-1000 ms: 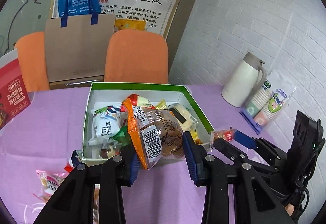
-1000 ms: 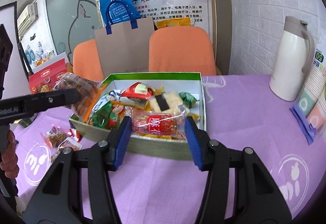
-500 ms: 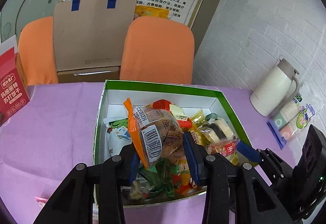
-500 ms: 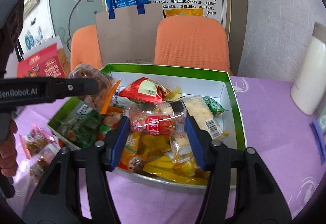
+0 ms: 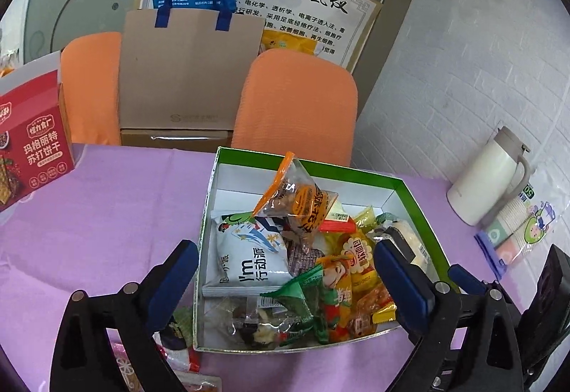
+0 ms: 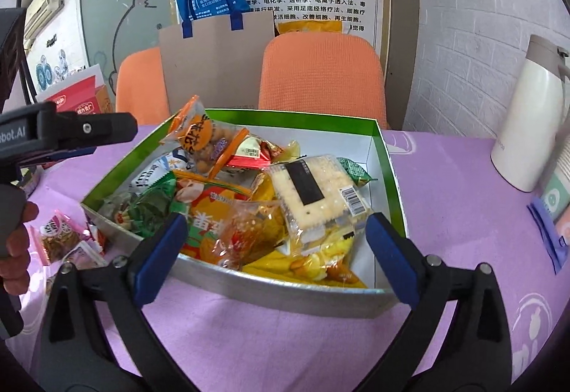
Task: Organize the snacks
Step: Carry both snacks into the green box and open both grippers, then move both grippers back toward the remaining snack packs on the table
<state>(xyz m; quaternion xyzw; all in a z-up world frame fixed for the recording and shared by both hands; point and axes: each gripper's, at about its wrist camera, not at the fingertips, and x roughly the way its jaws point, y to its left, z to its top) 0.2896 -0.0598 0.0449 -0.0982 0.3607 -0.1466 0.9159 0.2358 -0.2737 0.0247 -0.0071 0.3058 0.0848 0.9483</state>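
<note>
A: Green-rimmed box [image 5: 409, 192] sits on the purple tablecloth [image 5: 107, 214], packed w/ snacks. Orange-edged nut packet [image 5: 299, 203] lies on top of the pile, toward the far side.

B: Left gripper [image 5: 285, 281]?

A: Fingers spread wide, nothing btwn them, above the box's near edge. White packet [image 5: 249, 256] just beyond.

B: Right gripper [image 6: 272, 260]?

A: Also spread wide, holding nothing, at the near wall. Cracker pack [image 6: 317, 192] lies inside, right of centre. Loose packets [image 6: 67, 242] on the cloth, left of box.
</note>
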